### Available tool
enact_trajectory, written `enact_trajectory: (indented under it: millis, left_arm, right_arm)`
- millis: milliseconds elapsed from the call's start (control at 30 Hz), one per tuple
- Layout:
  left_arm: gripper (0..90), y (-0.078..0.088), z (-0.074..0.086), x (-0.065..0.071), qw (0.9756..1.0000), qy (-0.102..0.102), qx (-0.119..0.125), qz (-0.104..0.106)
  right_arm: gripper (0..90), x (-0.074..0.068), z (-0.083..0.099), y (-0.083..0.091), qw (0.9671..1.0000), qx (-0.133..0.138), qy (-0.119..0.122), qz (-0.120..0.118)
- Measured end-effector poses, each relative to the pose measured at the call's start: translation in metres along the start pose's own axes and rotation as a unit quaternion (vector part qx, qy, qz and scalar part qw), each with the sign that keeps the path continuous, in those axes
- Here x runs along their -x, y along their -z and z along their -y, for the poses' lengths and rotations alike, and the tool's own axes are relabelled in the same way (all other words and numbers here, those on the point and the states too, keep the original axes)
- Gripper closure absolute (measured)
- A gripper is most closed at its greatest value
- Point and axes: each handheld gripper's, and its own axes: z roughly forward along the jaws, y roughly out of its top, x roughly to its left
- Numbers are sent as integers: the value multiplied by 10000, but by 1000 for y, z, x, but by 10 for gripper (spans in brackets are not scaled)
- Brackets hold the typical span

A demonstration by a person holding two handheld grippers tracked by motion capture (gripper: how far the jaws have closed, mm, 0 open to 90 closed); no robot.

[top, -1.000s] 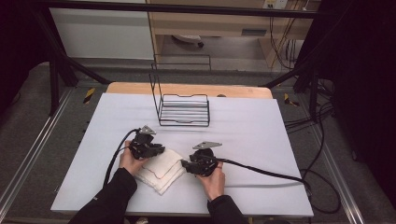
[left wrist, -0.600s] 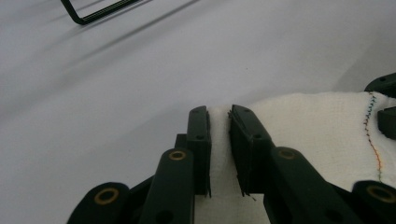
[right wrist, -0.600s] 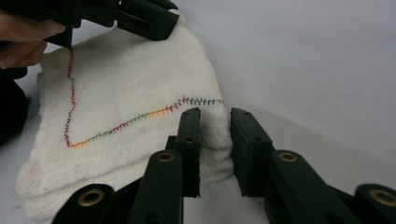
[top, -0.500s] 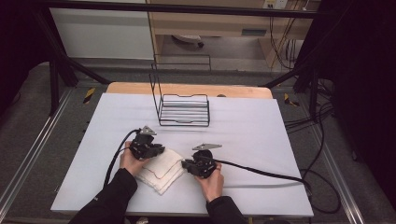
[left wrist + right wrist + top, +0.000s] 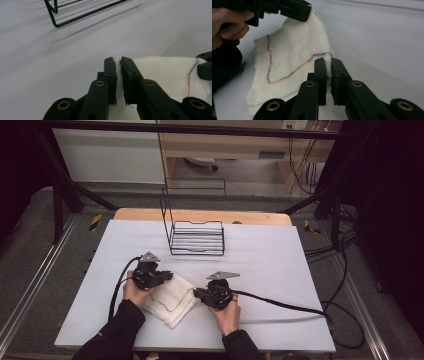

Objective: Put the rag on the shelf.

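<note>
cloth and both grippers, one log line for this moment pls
left gripper: shut on cloth edge, just closing | right gripper: shut on cloth edge | cloth: partly lifted off table | wire rack: untouched

Black sleeves [image 5: 117,330], seemingly brass-riveted black jaws.

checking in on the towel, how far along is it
Done: the towel lies folded on the table, and both grippers have just closed on it. In hand: the left gripper pinches one edge, the right gripper another by the coloured stitching. Left: probably lifting it for another fold, or moving it to the wire rack, which holds nothing yet.
</note>
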Motion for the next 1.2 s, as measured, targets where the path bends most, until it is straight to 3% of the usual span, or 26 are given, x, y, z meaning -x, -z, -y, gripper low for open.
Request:
enact_trajectory:
  millis: [400,667,1200]
  left_arm:
    - [825,33,-3,3,9987,-49,505,33]
    - [826,44,-5,7,9971,-52,754,-5]
    - [827,66,-13,20,9914,-132,1303,-54]
  right_arm:
    - [844,-10,-12,13,9988,348,330,-113]
    - [844,-14,-20,21,9970,541,542,-140]
    - [844,-19,-38,43,9917,915,892,-106]
